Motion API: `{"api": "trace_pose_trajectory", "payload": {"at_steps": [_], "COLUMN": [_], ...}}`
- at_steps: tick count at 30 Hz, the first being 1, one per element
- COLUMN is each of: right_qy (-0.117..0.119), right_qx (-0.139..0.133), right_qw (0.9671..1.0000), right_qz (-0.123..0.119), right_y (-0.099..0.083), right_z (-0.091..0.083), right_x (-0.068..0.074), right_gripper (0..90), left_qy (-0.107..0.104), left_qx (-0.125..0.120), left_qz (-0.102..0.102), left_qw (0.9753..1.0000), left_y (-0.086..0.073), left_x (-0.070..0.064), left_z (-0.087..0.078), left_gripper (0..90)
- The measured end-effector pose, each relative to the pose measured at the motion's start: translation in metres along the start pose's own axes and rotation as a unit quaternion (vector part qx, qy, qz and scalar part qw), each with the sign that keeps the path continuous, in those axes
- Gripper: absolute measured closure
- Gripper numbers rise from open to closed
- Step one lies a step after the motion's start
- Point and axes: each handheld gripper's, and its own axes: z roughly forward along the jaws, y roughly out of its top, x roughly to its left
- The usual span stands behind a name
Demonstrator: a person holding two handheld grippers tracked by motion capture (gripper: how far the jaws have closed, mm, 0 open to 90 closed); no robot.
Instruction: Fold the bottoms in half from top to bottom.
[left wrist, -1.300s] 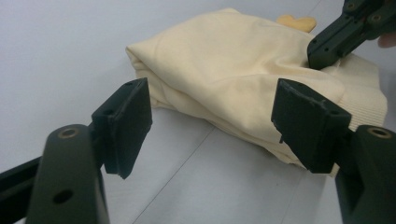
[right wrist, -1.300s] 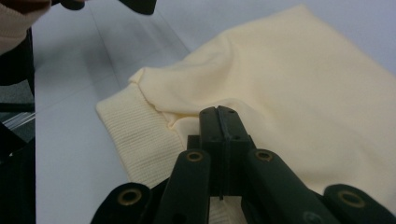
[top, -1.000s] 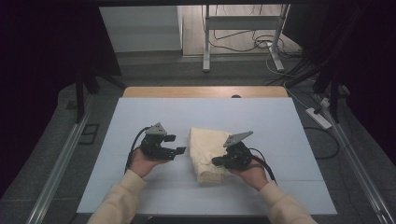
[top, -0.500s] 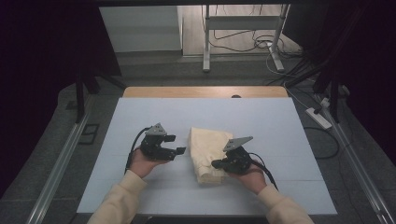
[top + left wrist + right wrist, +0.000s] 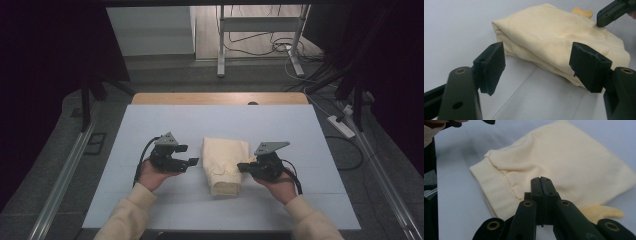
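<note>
A folded cream garment (image 5: 225,159) lies on the pale surface (image 5: 150,125) about midway between its left and right edges, somewhat nearer the near edge, ribbed hem toward the person. The left tongs (image 5: 192,162) hover just beside its left side with jaws spread wide and nothing between them. The right tongs (image 5: 242,167), jaws pressed together on nothing, rest at the garment's right edge.
</note>
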Motion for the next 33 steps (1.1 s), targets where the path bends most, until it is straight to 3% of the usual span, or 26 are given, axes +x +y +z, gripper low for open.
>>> {"api": "trace_pose_trajectory", "payload": {"at_steps": [13,20,29,33], "right_qy": [-0.022,-0.04,-0.085,-0.099], "right_qx": [0.0,0.019,0.025,0.031], "right_qw": [0.9996,0.9987,0.9953,0.994], "right_qz": [0.015,0.027,0.038,0.036], "right_y": [-0.017,-0.033,-0.051,-0.06], "right_z": [-0.019,-0.028,-0.043,-0.052], "right_x": [-0.007,-0.015,-0.021,-0.025], "right_gripper": [89.4,89.0,53.0,46.5], "left_qy": [0.01,0.013,0.027,0.037], "left_qx": [0.006,0.011,0.02,0.028], "left_qz": [0.003,-0.004,-0.001,0.001], "left_qw": [0.9999,0.9998,0.9994,0.9989], "left_y": [-0.008,-0.022,-0.037,-0.045], "left_x": [-0.003,-0.004,-0.005,-0.006], "left_z": [-0.005,-0.012,-0.025,-0.03], "left_gripper": [28.1,28.2,28.2,28.1]}}
